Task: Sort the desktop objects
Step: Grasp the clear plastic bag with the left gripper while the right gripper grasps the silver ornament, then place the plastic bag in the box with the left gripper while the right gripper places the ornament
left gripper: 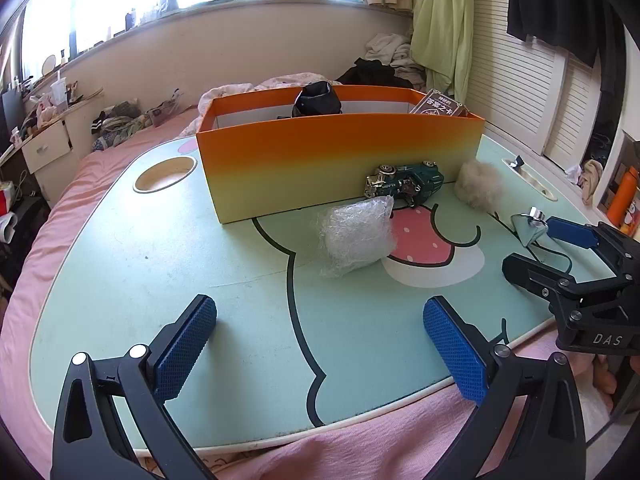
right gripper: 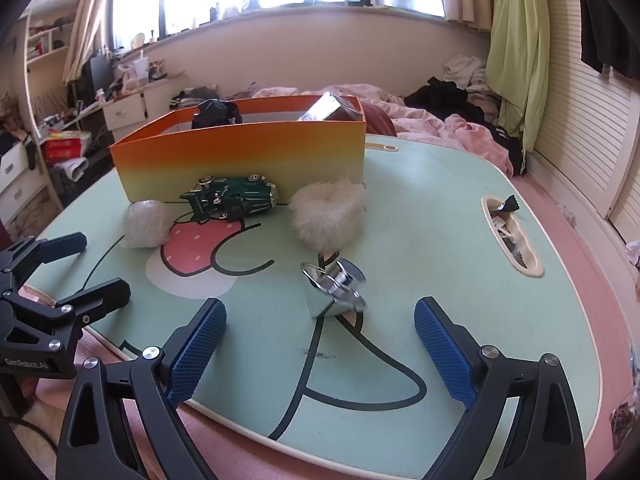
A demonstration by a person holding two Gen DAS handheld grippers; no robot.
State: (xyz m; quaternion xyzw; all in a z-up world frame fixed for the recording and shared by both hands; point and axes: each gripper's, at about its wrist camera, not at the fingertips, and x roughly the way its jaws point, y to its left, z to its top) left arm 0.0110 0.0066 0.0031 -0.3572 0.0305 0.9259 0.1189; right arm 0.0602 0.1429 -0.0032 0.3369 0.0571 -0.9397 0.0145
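An orange-to-yellow open box (left gripper: pixel 336 160) (right gripper: pixel 248 156) stands at the back of the mint lap table (left gripper: pixel 160 264) (right gripper: pixel 440 240), holding a black item (left gripper: pixel 316 98) and a small carton (left gripper: pixel 438 104). Against its front wall lies a green toy car (left gripper: pixel 406 182) (right gripper: pixel 232 198) on its side. A crumpled clear plastic ball (left gripper: pixel 356 236) (right gripper: pixel 146 222), a white fluffy pompom (left gripper: pixel 478 188) (right gripper: pixel 328 216) and a shiny chrome piece (left gripper: pixel 528 228) (right gripper: pixel 334 290) lie in front. My left gripper (left gripper: pixel 320 320) (right gripper: pixel 98 264) is open and empty, short of the plastic ball. My right gripper (right gripper: pixel 320 312) (left gripper: pixel 530 246) is open, the chrome piece just ahead of its fingertips.
The table rests on a pink bed (left gripper: pixel 60 208). A round cup hole (left gripper: pixel 164 174) sits at the table's back left, and a long slot (right gripper: pixel 512 236) with small bits at its right edge. Clothes lie piled behind the box, and slatted doors (right gripper: pixel 592 128) stand to the right.
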